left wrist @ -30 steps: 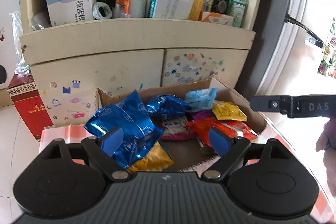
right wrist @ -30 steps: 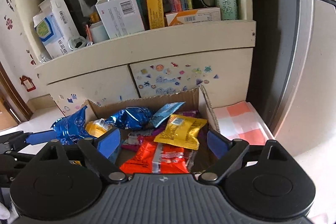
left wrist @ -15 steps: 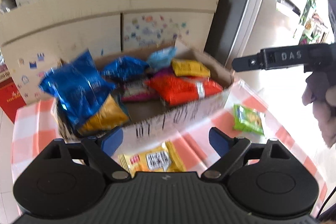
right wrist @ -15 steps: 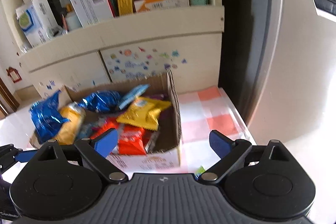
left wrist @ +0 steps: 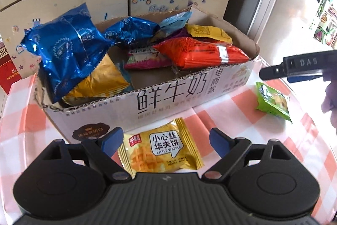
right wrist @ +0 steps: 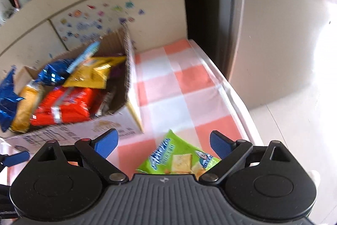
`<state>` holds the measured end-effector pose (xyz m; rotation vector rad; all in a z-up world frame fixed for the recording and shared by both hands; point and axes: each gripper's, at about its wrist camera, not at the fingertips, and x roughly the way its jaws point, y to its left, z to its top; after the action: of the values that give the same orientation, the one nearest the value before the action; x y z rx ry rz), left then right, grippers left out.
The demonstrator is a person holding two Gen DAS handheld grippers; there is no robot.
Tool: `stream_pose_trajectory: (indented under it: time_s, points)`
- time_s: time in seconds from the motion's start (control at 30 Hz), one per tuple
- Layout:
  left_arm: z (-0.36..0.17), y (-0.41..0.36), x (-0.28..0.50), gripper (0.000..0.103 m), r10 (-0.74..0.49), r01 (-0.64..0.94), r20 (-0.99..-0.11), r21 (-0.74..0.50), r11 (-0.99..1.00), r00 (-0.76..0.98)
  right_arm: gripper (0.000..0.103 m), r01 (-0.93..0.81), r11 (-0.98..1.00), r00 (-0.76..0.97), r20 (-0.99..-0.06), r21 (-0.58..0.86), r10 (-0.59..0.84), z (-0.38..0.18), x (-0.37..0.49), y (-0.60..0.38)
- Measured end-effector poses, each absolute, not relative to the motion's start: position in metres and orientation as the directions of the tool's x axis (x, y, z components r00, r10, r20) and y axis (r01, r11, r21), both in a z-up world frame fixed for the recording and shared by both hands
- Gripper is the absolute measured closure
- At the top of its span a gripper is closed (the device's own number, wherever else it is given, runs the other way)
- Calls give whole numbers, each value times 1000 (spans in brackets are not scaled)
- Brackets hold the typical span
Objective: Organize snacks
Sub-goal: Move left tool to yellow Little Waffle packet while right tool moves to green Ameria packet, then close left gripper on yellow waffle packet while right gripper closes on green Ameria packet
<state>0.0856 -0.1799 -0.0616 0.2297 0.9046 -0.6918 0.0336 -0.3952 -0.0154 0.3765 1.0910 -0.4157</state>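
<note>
Your left tongs (left wrist: 163,141) are showing blue pads on black linkage arms with silver pivot screws and a ribbed grey housing; your right tongs (right wrist: 163,142) are looking alike, with "DAS" lettered along one black finger.

Brown cardboard box (left wrist: 189,85): rough torn edges, matt. Shiny blue foil snack bag (left wrist: 65,50), v. crinkly. Red-and-white checked tablecloth (right wrist: 179,85): smooth, w/ fold creases.

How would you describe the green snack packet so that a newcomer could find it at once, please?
Start at the cardboard box of snacks on the checked tablecloth. Outside its right end lies the green packet, flat on the cloth. It is the only green wrapper and, apart from a yellow waffle packet, the only snack outside the box.
</note>
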Motion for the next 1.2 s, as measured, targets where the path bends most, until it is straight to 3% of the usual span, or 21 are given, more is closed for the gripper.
stream_pose_trajectory:
  time_s: [0.3, 0.53, 0.73, 0.9, 1.07, 1.2]
  points:
    - [-82, -192, 85, 14, -429, 657, -795, -50, 752, 429, 6, 496, 866, 357, -923, 56, -145, -34, 35, -392]
    - [-84, -184, 84, 28, -433, 667, -783, -32, 745, 446, 5, 467, 881, 338, -935, 70, -104, -43, 32, -386]
    - [-81, -171, 81, 33, -444, 671, -780, -41, 740, 442, 5, 400, 913, 343, -937, 78, -71, -41, 28, -370]
    - [-82, -161, 68, 33, -436, 676, -776, -16, 737, 456, 14, 320, 947, 342, -934, 13, -102, -43, 27, -348]
    - [-81, -146, 53, 34, -420, 654, -776, -14, 757, 470, 31, 289, 957, 365, -921, -25, -134, -44, 25, -336]
    - [-80, -134, 41, 34, -406, 628, -776, -17, 778, 483, 35, 246, 969, 369, -924, -7, -100, -41, 22, -328]
